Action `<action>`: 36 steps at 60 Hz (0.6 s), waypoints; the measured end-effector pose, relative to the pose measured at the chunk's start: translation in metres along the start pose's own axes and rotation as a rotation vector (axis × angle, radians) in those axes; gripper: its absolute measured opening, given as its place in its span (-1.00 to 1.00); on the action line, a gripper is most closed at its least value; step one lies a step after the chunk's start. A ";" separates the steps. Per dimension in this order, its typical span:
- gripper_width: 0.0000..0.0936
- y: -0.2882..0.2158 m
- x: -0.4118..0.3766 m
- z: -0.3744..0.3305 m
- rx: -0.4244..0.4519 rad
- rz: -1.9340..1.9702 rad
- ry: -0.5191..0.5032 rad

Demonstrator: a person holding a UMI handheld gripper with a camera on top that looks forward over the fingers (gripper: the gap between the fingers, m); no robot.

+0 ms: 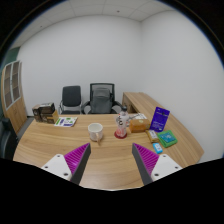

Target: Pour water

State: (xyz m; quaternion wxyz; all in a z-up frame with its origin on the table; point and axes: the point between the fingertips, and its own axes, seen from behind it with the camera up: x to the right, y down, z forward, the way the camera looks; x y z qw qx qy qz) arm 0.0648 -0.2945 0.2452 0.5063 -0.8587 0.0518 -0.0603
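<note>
Hovering above the tabletop (60,140), the gripper (112,160) holds its fingers spread and empty. Pouring looks not yet begun: the white cup (96,130) stands beyond them, with the pink container (122,125) just beside it, untouched.

— Can any text, label, brand or number be read?

— None can be made out. Print is suggested on the purple box (161,119) standing at about 2 o'clock from the gripper (111,160), but no letter of it can be read.

— And the papers (66,122) lying at about 11 o'clock on the table (45,150)?

— Marks are seen there, yet nothing legible. The same is said of the teal item (167,139) beside the purple box.
</note>
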 end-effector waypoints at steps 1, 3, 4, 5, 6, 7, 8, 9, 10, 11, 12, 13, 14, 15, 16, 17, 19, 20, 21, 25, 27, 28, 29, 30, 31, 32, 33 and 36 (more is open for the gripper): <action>0.83 0.001 0.000 -0.005 -0.001 0.002 0.004; 0.83 0.003 0.000 -0.012 0.000 0.000 0.010; 0.83 0.003 0.000 -0.016 -0.002 -0.001 0.013; 0.83 0.004 0.000 -0.020 -0.003 -0.002 0.016; 0.83 0.004 0.000 -0.024 -0.003 -0.001 0.019; 0.83 0.005 0.000 -0.027 -0.002 0.000 0.023; 0.82 0.005 0.000 -0.030 -0.002 0.001 0.026; 0.83 0.005 0.000 -0.033 -0.003 0.002 0.028; 0.83 0.006 0.000 -0.035 -0.004 0.002 0.028; 0.83 0.006 -0.001 -0.038 -0.004 0.001 0.026; 0.83 0.005 -0.001 -0.040 -0.001 -0.001 0.025; 0.83 0.005 -0.002 -0.042 0.000 -0.002 0.025; 0.83 0.005 -0.001 -0.042 0.001 -0.002 0.023; 0.83 0.005 -0.002 -0.043 0.000 0.000 0.022; 0.82 0.006 -0.002 -0.044 -0.001 0.001 0.021; 0.82 0.006 -0.002 -0.045 -0.002 0.001 0.023; 0.83 0.006 0.000 -0.047 -0.002 -0.004 0.030; 0.82 0.007 0.001 -0.047 -0.003 -0.007 0.032; 0.83 0.007 0.001 -0.048 -0.005 -0.007 0.033; 0.82 0.008 0.001 -0.053 -0.011 0.003 0.031; 0.83 0.009 0.001 -0.055 -0.016 0.021 0.030; 0.82 0.009 0.001 -0.056 -0.016 0.031 0.030; 0.82 0.009 0.000 -0.056 -0.014 0.038 0.030; 0.83 0.009 0.000 -0.057 -0.010 0.041 0.031; 0.83 0.008 -0.001 -0.056 -0.006 0.042 0.031; 0.83 0.008 -0.001 -0.056 -0.006 0.040 0.031; 0.83 0.008 -0.002 -0.056 -0.007 0.038 0.030; 0.83 0.010 -0.003 -0.056 -0.010 0.029 0.027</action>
